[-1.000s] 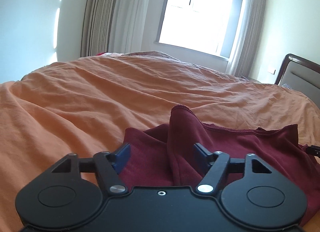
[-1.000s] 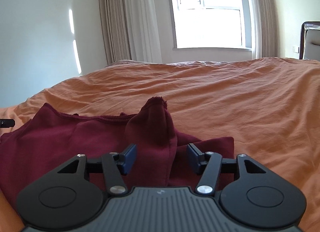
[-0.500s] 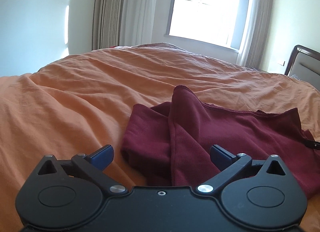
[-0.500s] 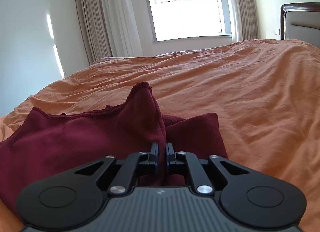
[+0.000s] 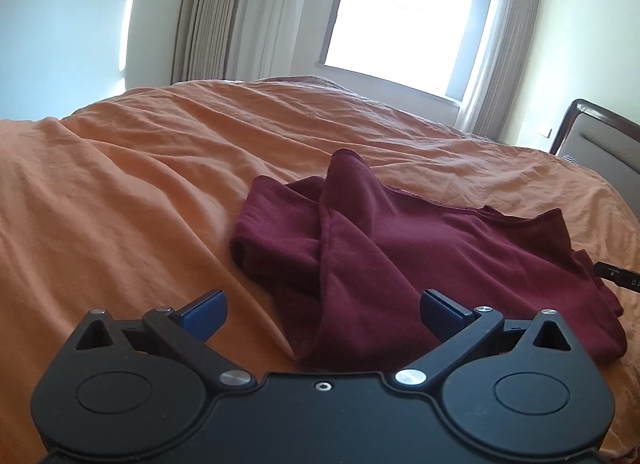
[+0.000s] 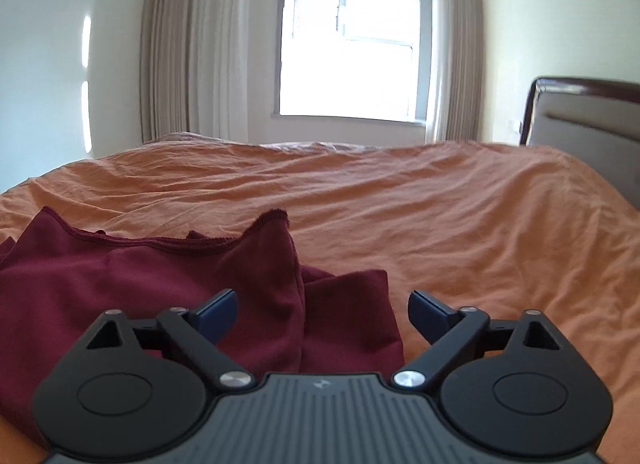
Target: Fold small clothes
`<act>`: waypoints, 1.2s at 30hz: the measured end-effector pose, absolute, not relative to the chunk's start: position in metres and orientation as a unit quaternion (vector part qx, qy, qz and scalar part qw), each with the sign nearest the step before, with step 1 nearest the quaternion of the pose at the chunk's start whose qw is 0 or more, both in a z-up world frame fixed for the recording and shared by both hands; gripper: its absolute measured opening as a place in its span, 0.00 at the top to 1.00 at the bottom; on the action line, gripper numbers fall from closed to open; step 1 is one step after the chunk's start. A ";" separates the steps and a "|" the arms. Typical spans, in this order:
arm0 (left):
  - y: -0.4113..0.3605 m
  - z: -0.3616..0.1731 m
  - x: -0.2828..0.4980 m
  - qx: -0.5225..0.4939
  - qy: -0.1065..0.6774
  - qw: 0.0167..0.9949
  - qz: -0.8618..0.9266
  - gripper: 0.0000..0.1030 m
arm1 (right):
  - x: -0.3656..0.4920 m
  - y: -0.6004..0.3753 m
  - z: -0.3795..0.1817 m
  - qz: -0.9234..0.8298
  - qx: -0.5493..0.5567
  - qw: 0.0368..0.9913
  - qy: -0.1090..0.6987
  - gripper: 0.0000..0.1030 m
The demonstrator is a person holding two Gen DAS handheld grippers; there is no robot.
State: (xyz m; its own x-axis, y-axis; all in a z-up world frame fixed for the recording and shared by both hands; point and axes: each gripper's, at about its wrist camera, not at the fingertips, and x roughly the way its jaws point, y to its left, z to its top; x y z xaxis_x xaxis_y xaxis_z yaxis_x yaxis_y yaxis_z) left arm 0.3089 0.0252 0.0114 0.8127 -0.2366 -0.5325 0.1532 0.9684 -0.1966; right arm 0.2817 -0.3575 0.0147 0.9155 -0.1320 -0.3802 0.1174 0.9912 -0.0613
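The maroon garment point(image 5: 420, 248) lies bunched on the orange bedspread point(image 5: 120, 192), 1 ridge of cloth standing up along its middle. The left gripper point(image 5: 322, 310) is released, jaws spread wide, cloth between them but unpressed. The right gripper point(image 6: 322, 310) has just been opening and grasps nothing; the ridge sits between its pads, untouched. Recommendation: take 2 well-separated edge points rather than the ridge, draw the cloth flat first, then fold; pinching the ridge risks a crooked crease.
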 end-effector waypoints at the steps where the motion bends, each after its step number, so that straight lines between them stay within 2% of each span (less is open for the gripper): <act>1: 0.024 0.011 0.305 -0.077 0.284 0.949 -0.110 0.01 | 0.281 -0.349 0.017 -0.053 -0.033 0.980 0.188 0.00; 9: 0.015 0.008 0.286 -0.164 0.274 0.935 -0.157 0.01 | 0.328 -0.277 0.024 0.038 -0.068 0.979 0.188 0.00; 15: 0.014 -0.006 0.285 -0.200 0.305 0.922 -0.133 0.01 | 0.378 -0.237 0.006 0.056 -0.104 0.970 0.214 0.00; 18: 0.014 -0.012 0.280 -0.213 0.312 0.915 -0.139 0.01 | 0.397 -0.224 -0.012 0.029 -0.148 0.956 0.252 0.00; 26: -0.003 -0.009 0.280 -0.229 0.282 0.912 -0.193 0.01 | 0.343 -0.228 -0.027 0.042 -0.157 0.960 0.227 0.00; 32: -0.009 -0.014 0.292 -0.240 0.275 0.920 -0.139 0.01 | 0.298 -0.227 -0.027 0.046 -0.154 0.967 0.199 0.00; 36: -0.007 -0.017 0.297 -0.257 0.271 0.922 -0.103 0.02 | 0.278 -0.230 -0.024 0.058 -0.106 0.972 0.204 0.00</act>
State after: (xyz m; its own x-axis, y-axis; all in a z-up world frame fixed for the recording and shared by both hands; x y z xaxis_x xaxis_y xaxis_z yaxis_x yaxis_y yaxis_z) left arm 0.2972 -0.0067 -0.0173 0.8325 -0.3284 -0.4462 0.0505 0.8470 -0.5292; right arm 0.2784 -0.2302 -0.0244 0.9102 0.0687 -0.4084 -0.1549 0.9710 -0.1819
